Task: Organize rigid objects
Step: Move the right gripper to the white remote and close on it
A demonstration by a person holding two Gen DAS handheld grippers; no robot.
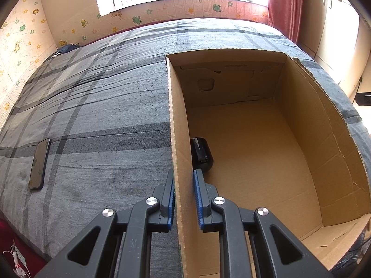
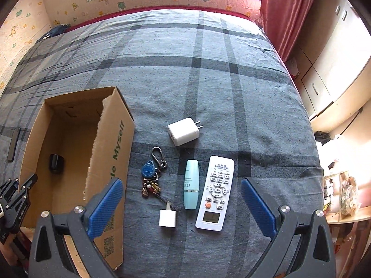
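Grey plaid cloth covers the bed [image 2: 231,88] that carries everything, wide under both my grippers. The biggest thing on it is the brown cardboard box [image 1: 301,125], open at the top, lying to the left of the loose items in the right wrist view. My left gripper [image 1: 183,176] is clamped on the box's left wall, one blue pad outside the cardboard and one inside, pressing it from both sides. Inside the box, on its floor just beyond my inner fingertip and against that same wall, lies a small black cup-like object [image 1: 201,154]; I cannot tell what it is.

My right gripper [image 2: 180,185] hangs over the bed to the right of the box with its jaws wide apart, holding nothing. Between and just beyond its fingers lie the loose items. The white remote control [image 2: 215,192] is the longest, lying nearer my right finger, its small screen toward me. Just left of it, close alongside, lies a pale blue tube [image 2: 191,184]. Left again is a bunch of keys [image 2: 151,177] with a blue tag and a carabiner, close to my left finger and the box's printed outer wall. Farther from me sits a white charger plug [image 2: 183,131], prongs pointing right. Nearest me is a smaller white adapter [image 2: 167,217], touching the key bunch's cord.

A dark phone [image 1: 39,164] lies on the bed, well left of the box.
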